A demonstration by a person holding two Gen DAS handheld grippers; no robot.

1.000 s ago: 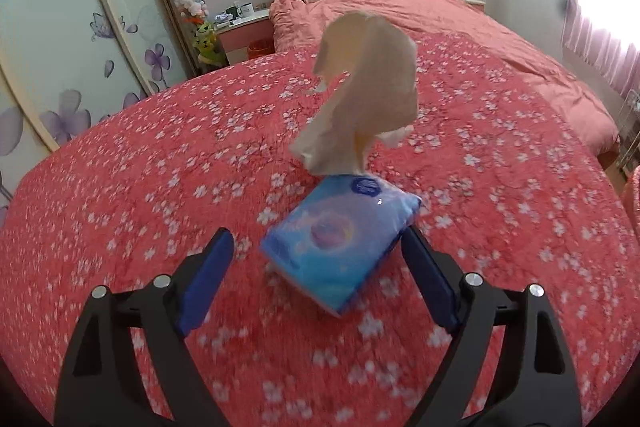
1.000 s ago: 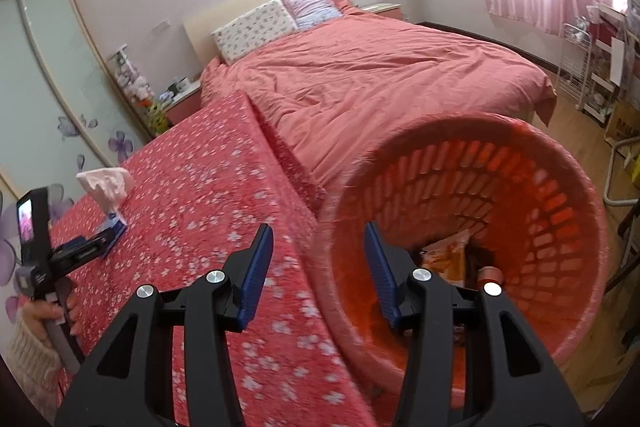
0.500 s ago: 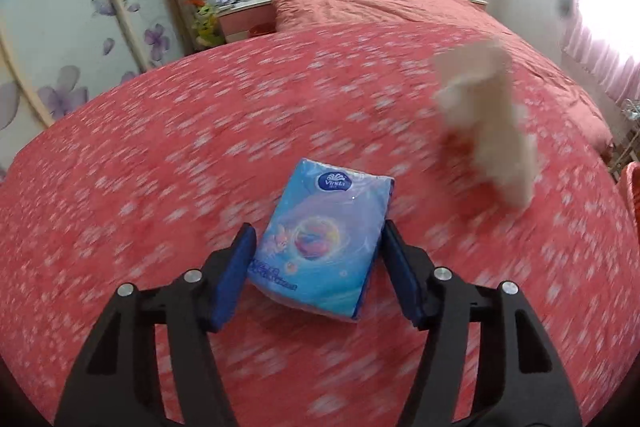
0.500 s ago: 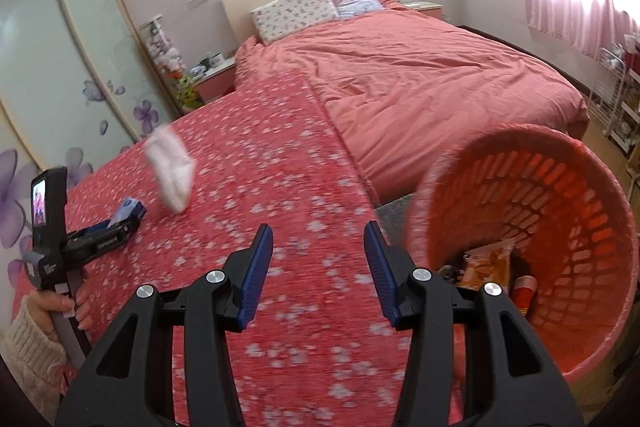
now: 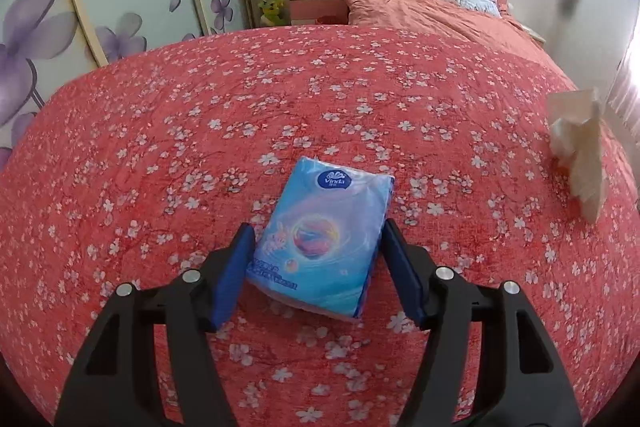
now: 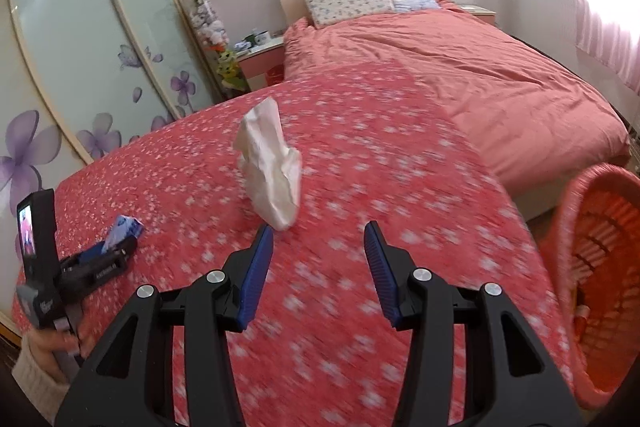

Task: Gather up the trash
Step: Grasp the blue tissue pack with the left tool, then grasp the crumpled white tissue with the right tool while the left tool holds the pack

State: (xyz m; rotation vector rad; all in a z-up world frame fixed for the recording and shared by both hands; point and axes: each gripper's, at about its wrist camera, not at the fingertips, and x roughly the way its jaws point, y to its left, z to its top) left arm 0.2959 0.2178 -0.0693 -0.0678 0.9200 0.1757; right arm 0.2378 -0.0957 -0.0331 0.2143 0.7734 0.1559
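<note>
- My left gripper (image 5: pixel 318 267) is now clamping the tissue pack (image 5: pixel 322 239); the loose tissue (image 6: pixel 272 163) is lying free, far right.
- My right gripper (image 6: pixel 318 267), open and empty, is swinging from the basket (image 6: pixel 596 267) toward it.

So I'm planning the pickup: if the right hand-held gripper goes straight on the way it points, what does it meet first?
Probably the crumpled white tissue, just left of the right hand-held gripper's centre line. If it passes that, it meets only the floral red cover. Depth is unclear.
</note>
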